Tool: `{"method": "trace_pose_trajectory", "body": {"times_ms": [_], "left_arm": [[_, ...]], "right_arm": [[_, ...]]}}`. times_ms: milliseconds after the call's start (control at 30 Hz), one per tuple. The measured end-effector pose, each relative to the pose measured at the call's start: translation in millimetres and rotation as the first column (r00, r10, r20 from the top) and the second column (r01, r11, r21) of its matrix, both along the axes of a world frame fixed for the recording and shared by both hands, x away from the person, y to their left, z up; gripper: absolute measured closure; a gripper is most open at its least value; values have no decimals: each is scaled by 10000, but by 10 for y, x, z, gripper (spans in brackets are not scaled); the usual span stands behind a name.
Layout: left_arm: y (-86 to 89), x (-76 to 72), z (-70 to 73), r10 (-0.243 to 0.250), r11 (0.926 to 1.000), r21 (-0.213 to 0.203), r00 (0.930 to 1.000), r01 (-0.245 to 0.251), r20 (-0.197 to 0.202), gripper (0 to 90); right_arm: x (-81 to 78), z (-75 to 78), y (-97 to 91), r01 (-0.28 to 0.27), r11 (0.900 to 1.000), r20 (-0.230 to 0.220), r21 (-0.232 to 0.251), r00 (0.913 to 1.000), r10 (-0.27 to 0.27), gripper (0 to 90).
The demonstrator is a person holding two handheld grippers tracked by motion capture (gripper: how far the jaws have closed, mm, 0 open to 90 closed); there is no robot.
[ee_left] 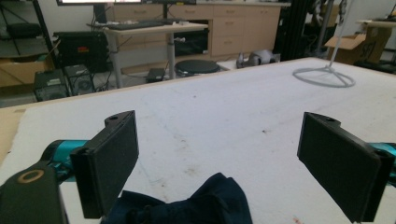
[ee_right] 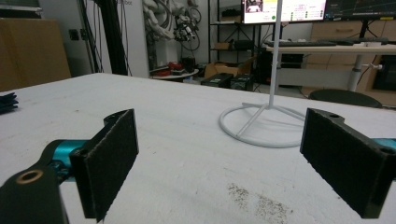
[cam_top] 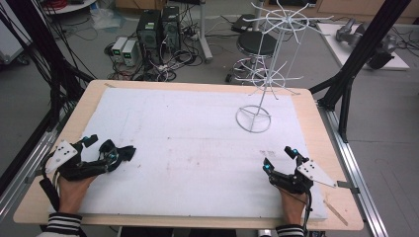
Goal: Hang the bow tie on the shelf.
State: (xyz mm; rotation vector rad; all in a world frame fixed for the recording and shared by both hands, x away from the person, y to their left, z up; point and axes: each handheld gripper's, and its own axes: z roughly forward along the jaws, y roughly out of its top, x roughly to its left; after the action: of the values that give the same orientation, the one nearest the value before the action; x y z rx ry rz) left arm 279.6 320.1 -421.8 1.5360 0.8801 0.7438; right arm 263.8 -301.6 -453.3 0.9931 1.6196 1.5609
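The left gripper (cam_top: 101, 150) rests at about eight o'clock on the white foam mat (cam_top: 188, 123), jaws spread wide and holding nothing. A crumpled dark cloth (cam_top: 118, 153) lies on the mat between and just ahead of them; in the left gripper view the cloth (ee_left: 187, 205) sits low between the jaws, so the gripper looks set to close on it. The right gripper (cam_top: 280, 159) waits at about four o'clock, equally wide open and empty, aimed toward the white wire rack (cam_top: 269, 64) standing near one o'clock. That rack is probably where the cloth is meant to hang.

The bottom edge of the left gripper view cuts off most of the cloth, so its shape and whether it touches the jaws are hard to tell.
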Motion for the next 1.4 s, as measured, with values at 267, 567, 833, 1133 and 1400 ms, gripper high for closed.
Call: {"method": "trace_pose_trajectory", "body": {"times_ms": [267, 567, 833, 1133, 1400], "left_arm": [[33, 73, 93, 59, 9935, 1136, 9923, 82, -1235, 131], [108, 172, 124, 526, 9777, 2101, 9651, 25, -2566, 139], [139, 249, 135, 1025, 9598, 2805, 9293, 12, -3547, 184], [126, 361, 149, 1429, 9377, 3466, 8816, 249, -4499, 254], [109, 429, 97, 1974, 9121, 4092, 8470, 258, -4935, 345]], "right_arm": [[-5, 0, 7, -16, 10000, -25, 13, 10000, 16, 105], [-2, 0, 5, -19, 10000, 0, 8, 10000, 19, 105], [-2, 0, 5, -24, 10000, -11, 20, 10000, 24, 105], [-6, 0, 5, -13, 10000, -52, 38, 10000, 13, 105], [-6, 0, 4, -19, 10000, -52, 32, 10000, 19, 105]]}}
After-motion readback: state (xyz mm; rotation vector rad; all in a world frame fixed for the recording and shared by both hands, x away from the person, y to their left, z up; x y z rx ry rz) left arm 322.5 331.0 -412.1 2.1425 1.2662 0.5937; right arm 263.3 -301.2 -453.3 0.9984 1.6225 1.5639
